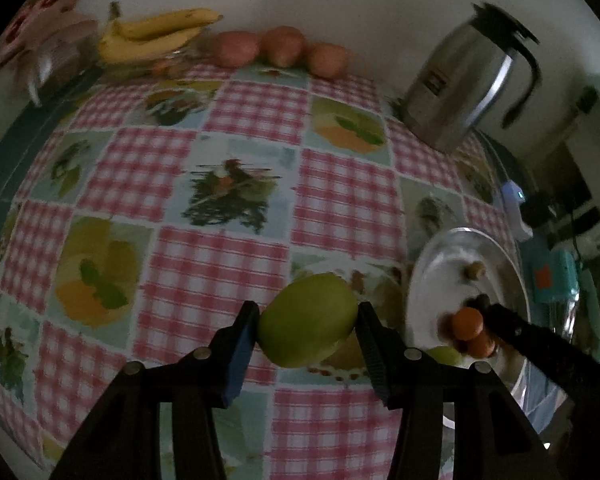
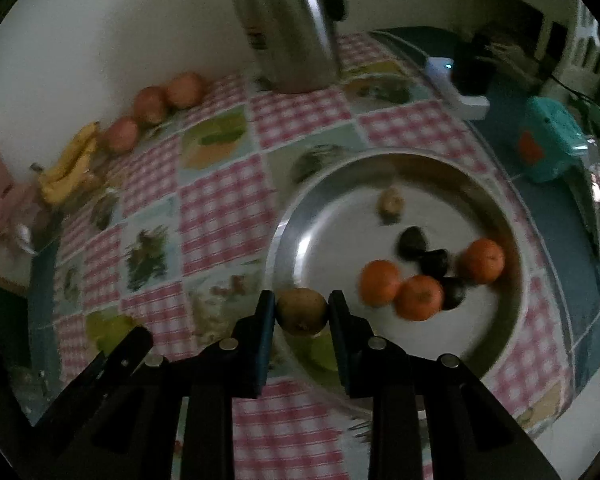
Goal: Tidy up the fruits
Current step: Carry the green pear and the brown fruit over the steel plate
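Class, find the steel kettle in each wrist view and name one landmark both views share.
Left wrist view: the steel kettle stands upper right, at the far edge of the checked tablecloth.
Right wrist view: the steel kettle is top centre, cut off by the frame.
Shared landmark: the bananas by the wall.

Pink-checked tablecloth point(image 1: 256, 112) with fruit prints — green fruit point(image 1: 308, 322), orange tangerines point(image 2: 418, 297), yellow bananas point(image 1: 152, 36).
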`<state>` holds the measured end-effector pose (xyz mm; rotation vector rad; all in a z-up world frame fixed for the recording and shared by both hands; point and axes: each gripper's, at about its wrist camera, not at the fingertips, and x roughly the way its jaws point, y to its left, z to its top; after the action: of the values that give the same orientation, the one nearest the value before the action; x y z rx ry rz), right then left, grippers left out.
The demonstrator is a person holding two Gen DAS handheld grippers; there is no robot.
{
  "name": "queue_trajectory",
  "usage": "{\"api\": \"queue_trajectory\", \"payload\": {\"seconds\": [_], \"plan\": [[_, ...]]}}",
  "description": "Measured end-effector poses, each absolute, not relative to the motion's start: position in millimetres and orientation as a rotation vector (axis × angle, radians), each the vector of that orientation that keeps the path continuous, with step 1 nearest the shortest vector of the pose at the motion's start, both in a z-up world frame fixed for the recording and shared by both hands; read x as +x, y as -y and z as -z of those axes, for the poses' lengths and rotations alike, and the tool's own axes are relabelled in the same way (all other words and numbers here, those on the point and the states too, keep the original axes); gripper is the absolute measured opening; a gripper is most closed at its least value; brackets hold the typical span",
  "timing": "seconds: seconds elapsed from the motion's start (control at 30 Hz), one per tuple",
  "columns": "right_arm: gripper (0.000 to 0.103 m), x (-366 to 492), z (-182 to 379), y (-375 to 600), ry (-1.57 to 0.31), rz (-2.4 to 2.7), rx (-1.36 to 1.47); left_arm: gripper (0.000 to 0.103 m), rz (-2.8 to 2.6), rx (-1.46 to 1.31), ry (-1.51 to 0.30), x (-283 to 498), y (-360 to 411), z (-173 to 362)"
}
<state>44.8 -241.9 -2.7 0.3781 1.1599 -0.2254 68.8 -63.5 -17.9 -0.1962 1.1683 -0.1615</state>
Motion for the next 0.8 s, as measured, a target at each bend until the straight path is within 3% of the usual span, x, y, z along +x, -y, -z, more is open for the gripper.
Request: {"api": "queue_trajectory", "payload": {"seconds": [0.37, 0.8], "plan": [[0.028, 28, 12, 320, -1.152, 0.412, 0.489, 0.053, 0.261, -0.148, -1.183, 64, 106, 21], [0.029, 22, 14, 343, -1.119, 0.443, 0.528, 0.053, 0.354, -0.092, -1.177, 57, 141, 24]]}}
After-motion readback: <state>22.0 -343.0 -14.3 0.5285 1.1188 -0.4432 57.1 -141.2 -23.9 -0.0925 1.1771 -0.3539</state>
